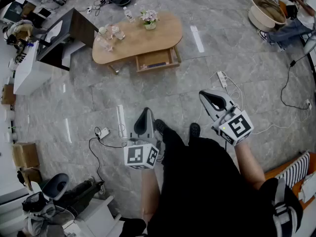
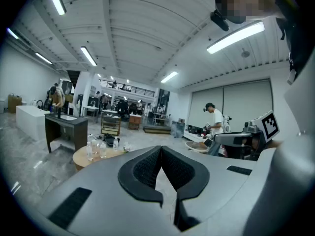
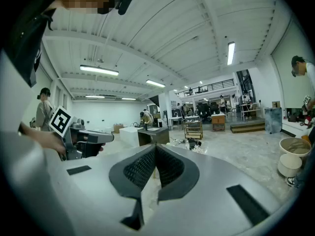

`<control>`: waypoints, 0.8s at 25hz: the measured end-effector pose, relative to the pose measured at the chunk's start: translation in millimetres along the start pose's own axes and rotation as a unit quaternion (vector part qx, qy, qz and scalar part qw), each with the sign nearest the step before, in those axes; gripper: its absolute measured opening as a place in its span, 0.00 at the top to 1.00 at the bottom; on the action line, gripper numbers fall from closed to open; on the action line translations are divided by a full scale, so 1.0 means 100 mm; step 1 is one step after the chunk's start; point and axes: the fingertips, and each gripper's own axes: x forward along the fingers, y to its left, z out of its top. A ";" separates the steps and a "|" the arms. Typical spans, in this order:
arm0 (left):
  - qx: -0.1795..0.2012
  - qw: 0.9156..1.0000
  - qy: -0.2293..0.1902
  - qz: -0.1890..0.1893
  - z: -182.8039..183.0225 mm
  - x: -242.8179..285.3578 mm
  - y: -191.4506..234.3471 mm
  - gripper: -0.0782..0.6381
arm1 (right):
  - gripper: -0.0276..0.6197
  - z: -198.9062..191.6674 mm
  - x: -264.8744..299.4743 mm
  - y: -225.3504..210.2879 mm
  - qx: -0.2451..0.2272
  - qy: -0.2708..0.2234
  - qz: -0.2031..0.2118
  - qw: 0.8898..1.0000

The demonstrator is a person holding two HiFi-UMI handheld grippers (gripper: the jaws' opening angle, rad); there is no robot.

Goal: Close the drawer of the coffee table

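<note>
The oval wooden coffee table [image 1: 163, 31] stands on the grey floor at the far end of the head view. Its drawer [image 1: 157, 59] is pulled out toward me on the near side. On its top are several water bottles [image 1: 109, 35] and a small flower pot [image 1: 149, 19]. My left gripper [image 1: 146, 111] and right gripper [image 1: 204, 95] are held near my body, well short of the table. Both are shut with nothing between the jaws. In the left gripper view the table [image 2: 91, 155] lies past the closed left gripper [image 2: 160, 148]. The right gripper [image 3: 155, 147] also shows closed.
A dark desk [image 1: 71, 31] and a white counter [image 1: 27, 68] stand left of the table. Power strips with cables [image 1: 221, 79] lie on the floor between me and the table. A round basin [image 1: 266, 10] sits far right. A person [image 2: 215, 120] stands in the background.
</note>
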 end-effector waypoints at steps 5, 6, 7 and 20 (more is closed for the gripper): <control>-0.001 1.000 0.006 -0.003 -0.04 -0.04 -0.10 0.87 | 0.94 0.01 -0.09 0.01 -0.001 0.001 0.000 1.000; -0.001 1.000 0.008 -0.003 -0.05 -0.04 -0.12 0.87 | 0.94 0.00 -0.10 0.01 -0.001 0.002 0.001 1.000; -0.002 1.000 0.009 -0.003 -0.06 -0.05 -0.14 0.87 | 0.94 -0.01 -0.12 0.01 -0.001 0.003 0.002 1.000; -0.010 1.000 0.025 -0.001 -0.20 -0.06 -0.20 0.87 | 0.94 -0.11 -0.09 -0.01 0.016 0.004 0.002 1.000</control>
